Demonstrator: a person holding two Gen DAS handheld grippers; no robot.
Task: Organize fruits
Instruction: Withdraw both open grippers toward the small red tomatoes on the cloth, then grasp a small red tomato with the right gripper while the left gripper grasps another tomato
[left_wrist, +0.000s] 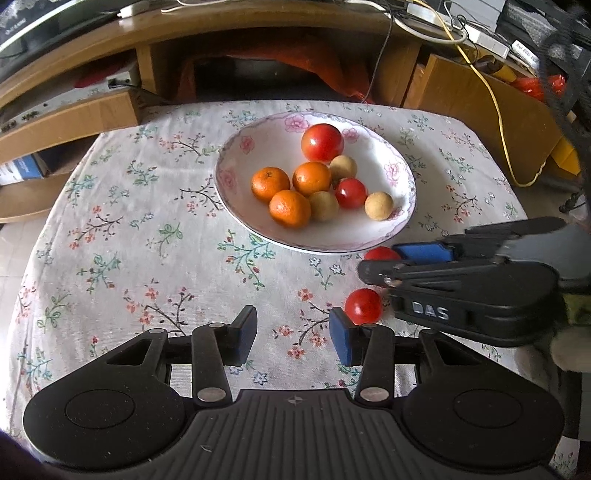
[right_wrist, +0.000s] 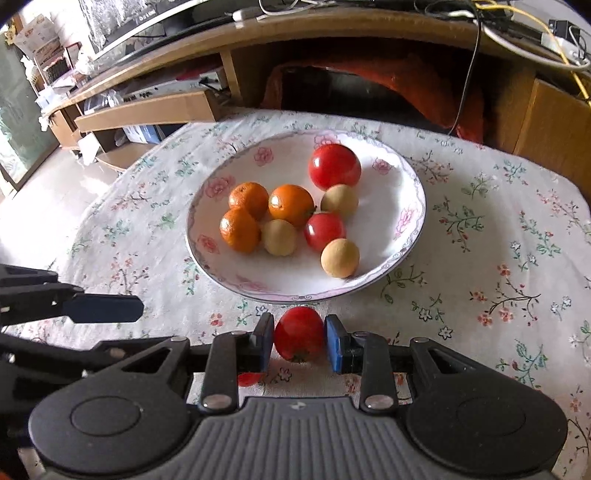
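Two tomatoes remain on the bench; my right tongs (right_wrist: 299, 341) pinch one tomato (right_wrist: 298, 339); lift gently over the bowl (right_wrist: 406, 254) rim. Left tongs (left_wrist: 293, 334) gape empty.

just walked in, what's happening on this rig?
A person with two handheld grippers is sorting fruit into a floral bowl on a flowered tablecloth. The right gripper has its pads around a red tomato just in front of the bowl. The left gripper is open and empty; a second red tomato lies on the cloth beside its right finger. The bowl already holds oranges, tomatoes and small tan fruits.
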